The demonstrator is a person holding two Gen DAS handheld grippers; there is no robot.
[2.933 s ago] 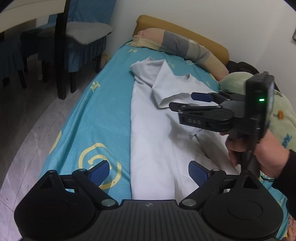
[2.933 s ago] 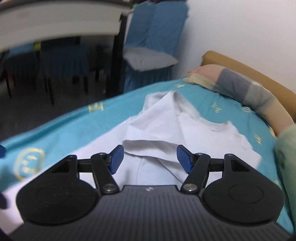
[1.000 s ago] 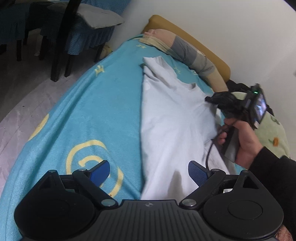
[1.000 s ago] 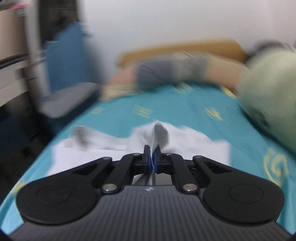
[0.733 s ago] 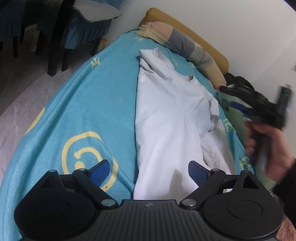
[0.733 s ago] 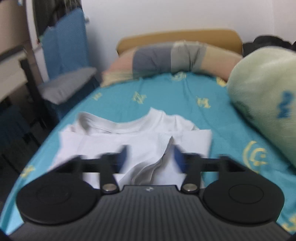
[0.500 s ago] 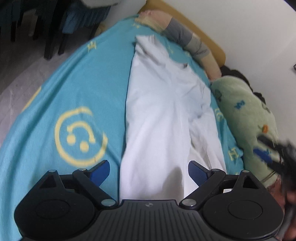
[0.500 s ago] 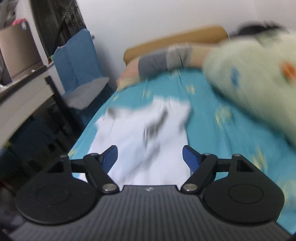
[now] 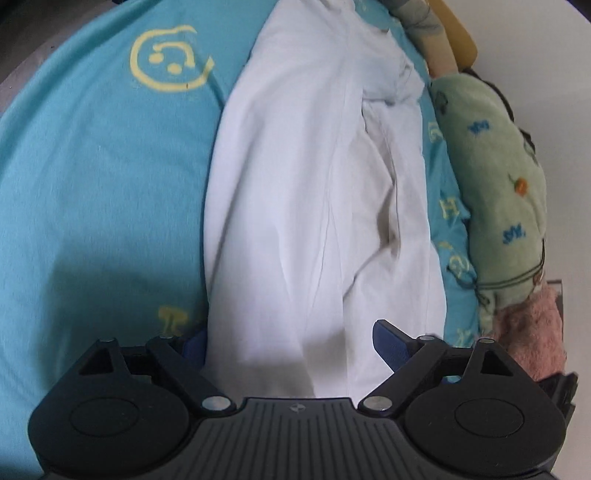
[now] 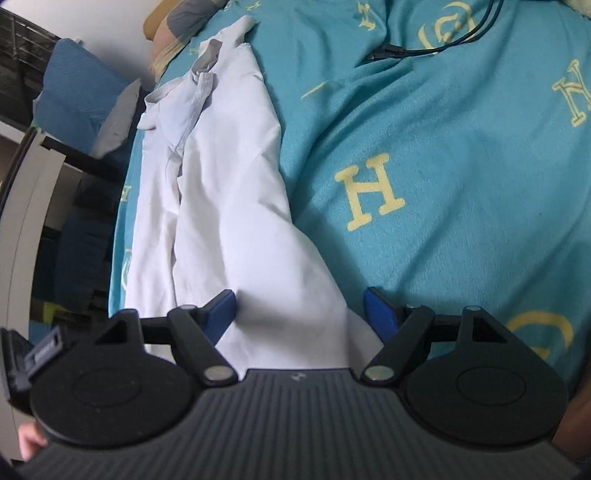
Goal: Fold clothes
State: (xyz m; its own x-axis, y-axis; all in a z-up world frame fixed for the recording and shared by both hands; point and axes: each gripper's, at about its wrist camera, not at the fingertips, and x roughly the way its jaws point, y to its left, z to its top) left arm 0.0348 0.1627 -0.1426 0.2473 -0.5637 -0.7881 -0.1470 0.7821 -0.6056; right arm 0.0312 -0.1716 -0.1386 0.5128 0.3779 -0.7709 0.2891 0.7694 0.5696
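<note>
A white T-shirt (image 9: 306,192) lies lengthwise on the teal bed cover (image 9: 99,177), both sides folded in to a long strip, collar at the far end. My left gripper (image 9: 290,341) hangs open over the shirt's near hem, its blue pads either side of the cloth. In the right wrist view the same shirt (image 10: 229,192) runs away to the upper left. My right gripper (image 10: 300,309) is open too, low over the right corner of the hem, with cloth between its fingers but not pinched.
A green plush blanket (image 9: 495,177) and a pink one (image 9: 532,328) lie along the bed's right side. A striped pillow (image 9: 424,33) lies at the headboard. A black cable (image 10: 436,44) lies on the cover. A blue-covered chair (image 10: 77,96) and table edge (image 10: 26,206) stand left.
My right gripper, shut on the sleeve a second ago, let go, opened and swung back to the hem. Both grippers have dropped low over the shirt's near end.
</note>
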